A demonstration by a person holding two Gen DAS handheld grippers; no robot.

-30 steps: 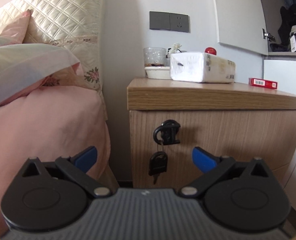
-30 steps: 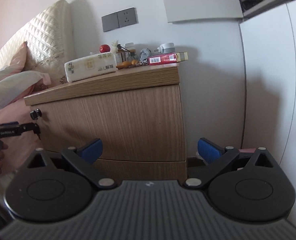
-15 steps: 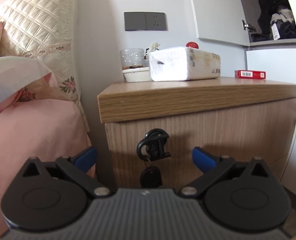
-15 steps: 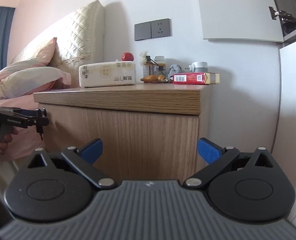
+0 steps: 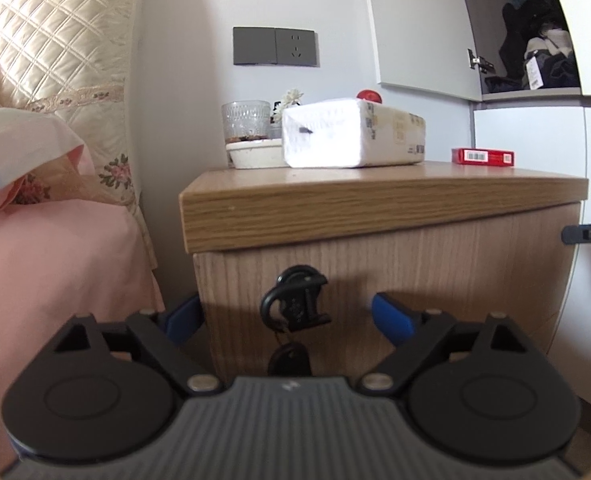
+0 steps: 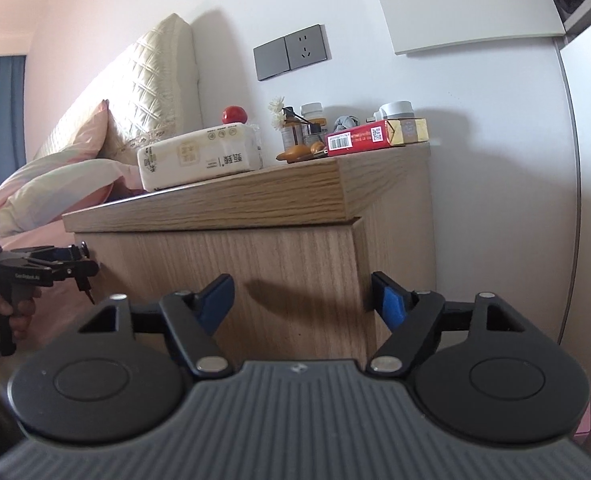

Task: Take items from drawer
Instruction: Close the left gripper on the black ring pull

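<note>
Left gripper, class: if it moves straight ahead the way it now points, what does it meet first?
Most likely the black key handle on the drawer front. It sits between the open left gripper fingers, though depth is unclear.

We're in a bedroom at home, no question. At the left of the left wrist view, a bed under a pink sheet (image 5: 55,264), with a cream quilted headboard cushion (image 5: 63,44) rising in the upper left. Centre frame, a light wooden bedside cabinet (image 5: 375,204), topped with a white soft tissue pack (image 5: 347,136), a ribbed glass tumbler (image 5: 245,120) and a flat red carton (image 5: 482,156). Upper right, an open white wardrobe (image 5: 535,40) with dark clothes inside.
</note>
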